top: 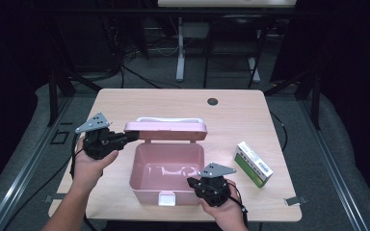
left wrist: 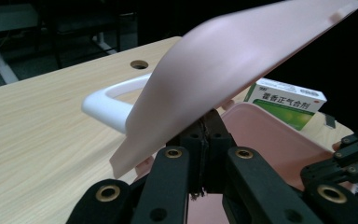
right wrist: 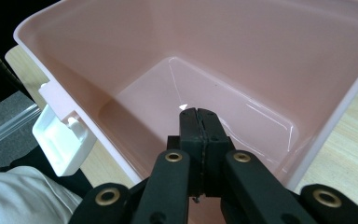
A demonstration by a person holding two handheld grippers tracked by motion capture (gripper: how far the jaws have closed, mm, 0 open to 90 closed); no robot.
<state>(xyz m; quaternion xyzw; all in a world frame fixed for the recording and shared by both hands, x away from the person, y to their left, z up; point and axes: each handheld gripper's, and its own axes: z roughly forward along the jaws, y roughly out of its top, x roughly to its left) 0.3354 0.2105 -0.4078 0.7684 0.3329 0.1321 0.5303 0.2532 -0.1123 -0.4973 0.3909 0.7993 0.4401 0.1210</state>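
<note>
High view: open pink box sits at the centre of the surface.
Lid propped at twelve o'clock by the left gripper, fingers closed beneath it; right gripper, fingers closed, steadies the box's four o'clock rim; medicine carton waits at three o'clock.

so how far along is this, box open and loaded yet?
Open, not loaded. The pink box has its lid up, and its inside looks empty in the right gripper view. The left gripper, jaws shut, is at the lid's edge; the right gripper, jaws shut, is at the box's near corner. The medicine carton lies on the table, untouched, probably next.
</note>
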